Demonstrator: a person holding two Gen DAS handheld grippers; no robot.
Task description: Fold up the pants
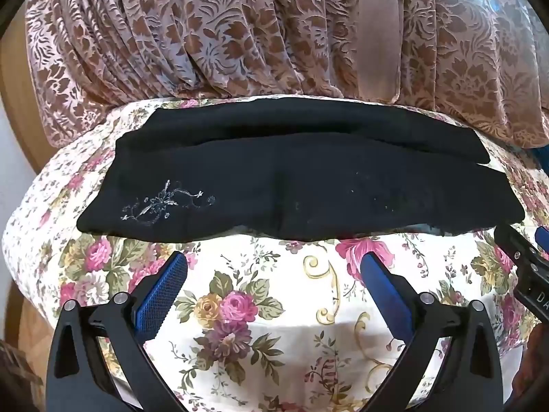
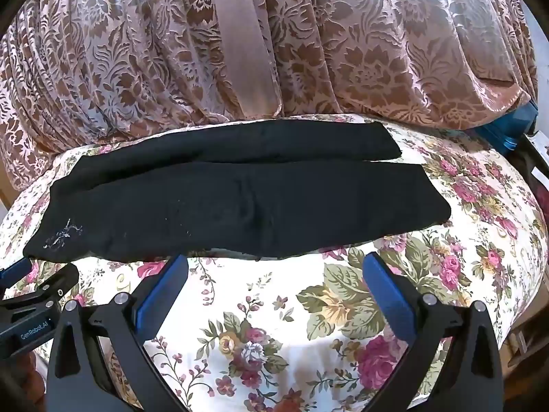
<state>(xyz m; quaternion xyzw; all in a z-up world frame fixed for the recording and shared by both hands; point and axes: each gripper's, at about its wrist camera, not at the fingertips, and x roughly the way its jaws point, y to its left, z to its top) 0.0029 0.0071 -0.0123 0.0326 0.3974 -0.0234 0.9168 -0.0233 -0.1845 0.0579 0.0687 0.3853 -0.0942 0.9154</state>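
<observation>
Black pants [image 1: 291, 178] lie flat across a flower-print cloth, the two legs side by side and running left to right, with white embroidery [image 1: 164, 202] near the left end. They also show in the right wrist view [image 2: 233, 199]. My left gripper [image 1: 274, 264] is open and empty, just short of the near edge of the pants. My right gripper [image 2: 276, 266] is open and empty too, close to the same near edge, further right. Each gripper shows at the edge of the other's view.
The flower-print cloth [image 1: 274, 309] covers a rounded surface that drops off at left and right. A pink-and-brown patterned curtain [image 1: 240, 34] hangs right behind the pants. A blue object [image 2: 507, 134] sits at the far right.
</observation>
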